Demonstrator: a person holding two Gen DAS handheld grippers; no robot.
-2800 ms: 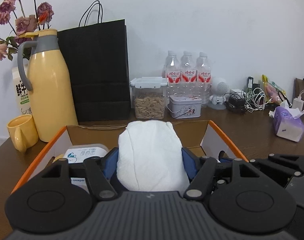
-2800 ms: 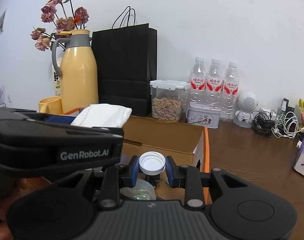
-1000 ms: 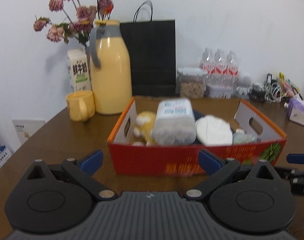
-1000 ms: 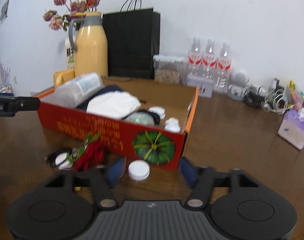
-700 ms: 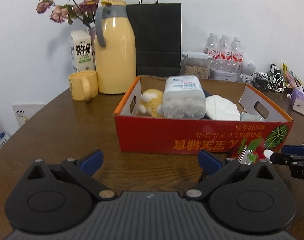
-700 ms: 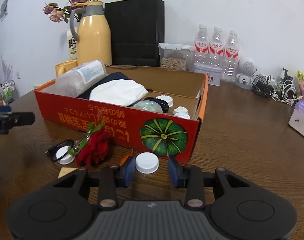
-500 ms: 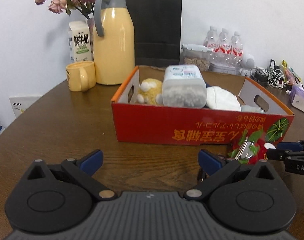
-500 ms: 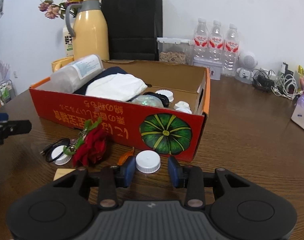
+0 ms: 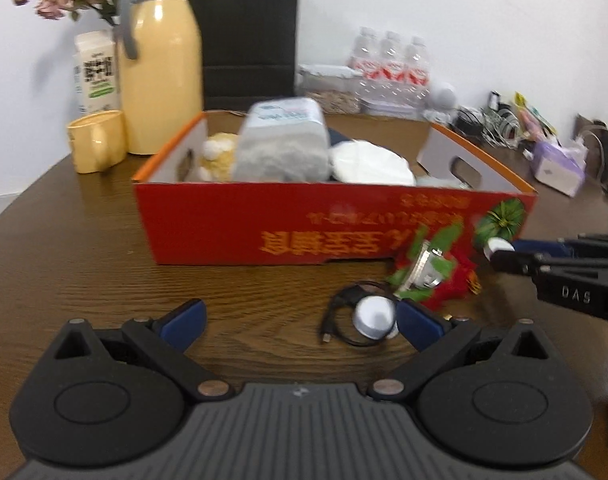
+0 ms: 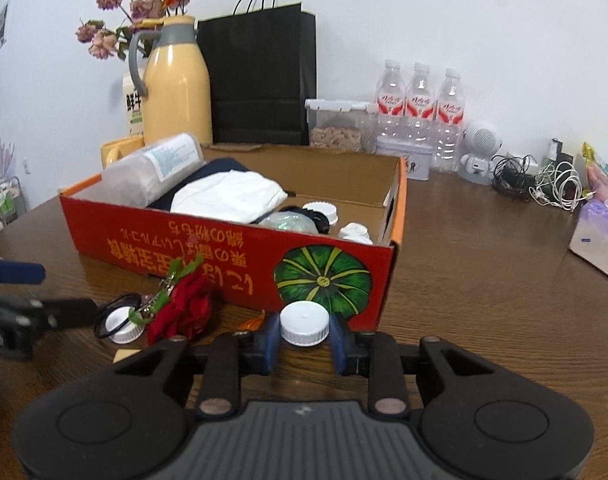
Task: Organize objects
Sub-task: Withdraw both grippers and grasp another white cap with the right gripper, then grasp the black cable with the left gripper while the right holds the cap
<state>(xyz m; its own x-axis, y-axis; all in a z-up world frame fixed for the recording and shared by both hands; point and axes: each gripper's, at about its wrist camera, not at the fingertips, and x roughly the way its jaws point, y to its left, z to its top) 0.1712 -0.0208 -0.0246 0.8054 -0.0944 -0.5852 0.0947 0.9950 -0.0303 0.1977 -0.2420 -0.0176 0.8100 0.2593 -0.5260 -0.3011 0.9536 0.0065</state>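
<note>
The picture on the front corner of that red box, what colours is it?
The pumpkin picture is green with yellow-green stripes, clearest in the right wrist view.

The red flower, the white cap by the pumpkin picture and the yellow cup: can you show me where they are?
red flower (image 10: 184, 312), right wrist view, on the petals
white cap (image 10: 304, 323), right wrist view, on its flat top
yellow cup (image 9: 98, 145), left wrist view, on its side

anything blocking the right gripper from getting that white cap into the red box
Only the red box's own front wall stands between. The right gripper has closed on the white cap at table level, so the cap must clear that wall.
</note>
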